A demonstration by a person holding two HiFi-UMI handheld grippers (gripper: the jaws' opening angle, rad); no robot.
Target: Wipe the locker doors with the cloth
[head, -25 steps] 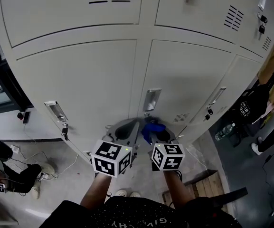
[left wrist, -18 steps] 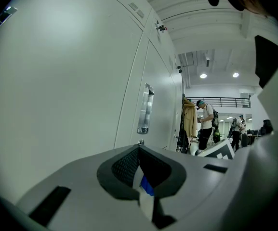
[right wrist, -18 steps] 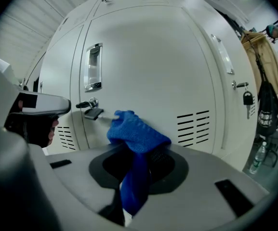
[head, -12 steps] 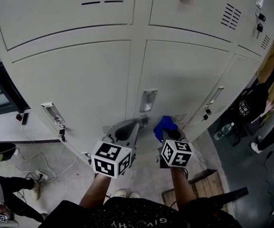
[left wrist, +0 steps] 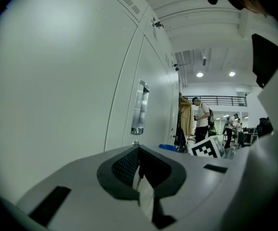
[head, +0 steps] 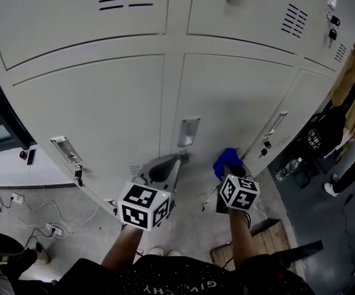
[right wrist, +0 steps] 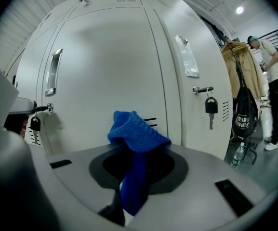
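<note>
The left tool [head: 163,168] has its jaws pressed together, with nothing between them. The right tool [right wrist: 129,191] is clamped on the blue cloth [right wrist: 138,134]. The cloth's bunched top sticks up close to a lower locker door [right wrist: 110,66]. Farther right, a key [right wrist: 211,107] hangs.

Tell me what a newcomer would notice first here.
The bright blue cloth stands out, clamped in the right tongs and held near a lower locker door. The pale lockers fill most of the head view. The left tongs sit shut and empty to the cloth's left, low by the lockers.
</note>
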